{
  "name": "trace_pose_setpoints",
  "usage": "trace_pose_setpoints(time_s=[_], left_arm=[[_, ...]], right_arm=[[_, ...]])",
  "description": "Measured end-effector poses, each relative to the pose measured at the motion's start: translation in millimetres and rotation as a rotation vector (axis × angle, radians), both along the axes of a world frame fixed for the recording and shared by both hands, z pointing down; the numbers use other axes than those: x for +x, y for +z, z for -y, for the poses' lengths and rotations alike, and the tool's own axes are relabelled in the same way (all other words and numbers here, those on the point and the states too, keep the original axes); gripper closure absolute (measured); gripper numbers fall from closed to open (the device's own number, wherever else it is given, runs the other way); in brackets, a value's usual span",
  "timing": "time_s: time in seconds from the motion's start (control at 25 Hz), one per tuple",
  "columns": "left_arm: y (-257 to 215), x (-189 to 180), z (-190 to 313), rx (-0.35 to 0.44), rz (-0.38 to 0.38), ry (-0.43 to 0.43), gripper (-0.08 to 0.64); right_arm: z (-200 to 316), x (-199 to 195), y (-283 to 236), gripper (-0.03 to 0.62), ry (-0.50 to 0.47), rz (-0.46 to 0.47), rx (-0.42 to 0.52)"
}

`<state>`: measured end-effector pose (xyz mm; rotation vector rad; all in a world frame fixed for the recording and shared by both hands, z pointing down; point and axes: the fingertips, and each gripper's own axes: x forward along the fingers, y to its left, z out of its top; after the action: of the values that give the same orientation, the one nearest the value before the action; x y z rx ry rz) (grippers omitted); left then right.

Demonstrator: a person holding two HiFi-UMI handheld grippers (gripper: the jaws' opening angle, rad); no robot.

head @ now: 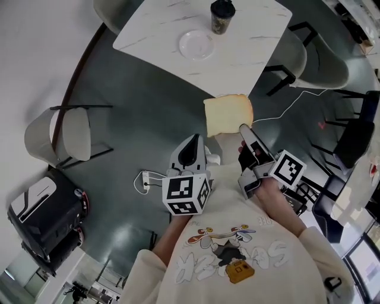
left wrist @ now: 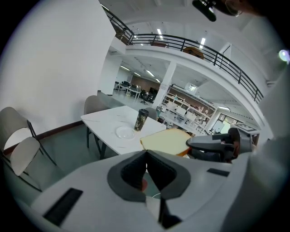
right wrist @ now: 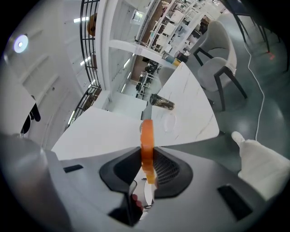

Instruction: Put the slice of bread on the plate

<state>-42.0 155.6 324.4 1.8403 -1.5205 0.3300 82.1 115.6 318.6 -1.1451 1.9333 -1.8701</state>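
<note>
The right gripper (head: 244, 129) is clamped on one edge of the slice of bread (head: 227, 114). The slice sticks out flat ahead of the jaws, in the air over the floor (head: 148, 113) and short of the table (head: 249, 35). It is a squarish slice with a pale, soft-looking face and a thin tan crust. In the right gripper view the slice (right wrist: 147, 136) is seen edge-on as a narrow orange-brown band pinched between the two dark ribbed pads.

The left gripper (head: 194, 139) is just beside the right one on its left, with smooth white shells and black inner faces. In its own view the left gripper (left wrist: 146, 156) has its jaws closed tip to tip with nothing between them. The bread (left wrist: 164, 140) is just ahead and to the right.

Well beyond both grippers is the table, a white marble-patterned top with faint grey veins and rounded corners. On it lies the plate (head: 196, 44), round, shallow, clear and glossy, and bare. Just past the plate is a dark patterned cup (head: 222, 16) with a black lid.

Left of the grippers is a chair (head: 59, 136) with a smooth grey shell on thin black legs. The floor is dark grey-green and shiny, and a thin white cable (head: 297, 107) runs across it to the right.
</note>
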Motion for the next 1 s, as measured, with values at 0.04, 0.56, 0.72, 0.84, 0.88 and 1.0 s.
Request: trace_pose_setpoints(time_s=[0.04,0.56,0.72,0.84,0.88,1.0], left_arm=[[-2.6,0.2,8.9,0.002,0.006,-0.002,0.551],[-10.4,30.4,136.4,-0.033,0.050,-0.064,0.551],[-5.7,42.6,164.0,-0.053,0.059,-0.076,0.551],[-2.0,48.5,177.3,-0.068,0.061,-0.086,0.551],[-0.4,48.9,180.8,-0.073,0.063,-0.088,0.551],[4.0,47.9,189.2,-0.085,0.070,-0.094,0.551]], right_arm=[[8.7,0.1,-1.7,0.511,-0.004,0.002,-0.001],[141.5,29.9,-2.9,0.511,-0.081,0.045,-0.023],[170.1,37.8,5.0,0.511,-0.113,0.051,-0.044],[187.6,40.8,9.9,0.511,-0.132,0.053,-0.049],[192.7,40.3,11.4,0.511,-0.139,0.055,-0.048],[205.3,35.7,16.5,0.511,-0.168,0.055,-0.047]])
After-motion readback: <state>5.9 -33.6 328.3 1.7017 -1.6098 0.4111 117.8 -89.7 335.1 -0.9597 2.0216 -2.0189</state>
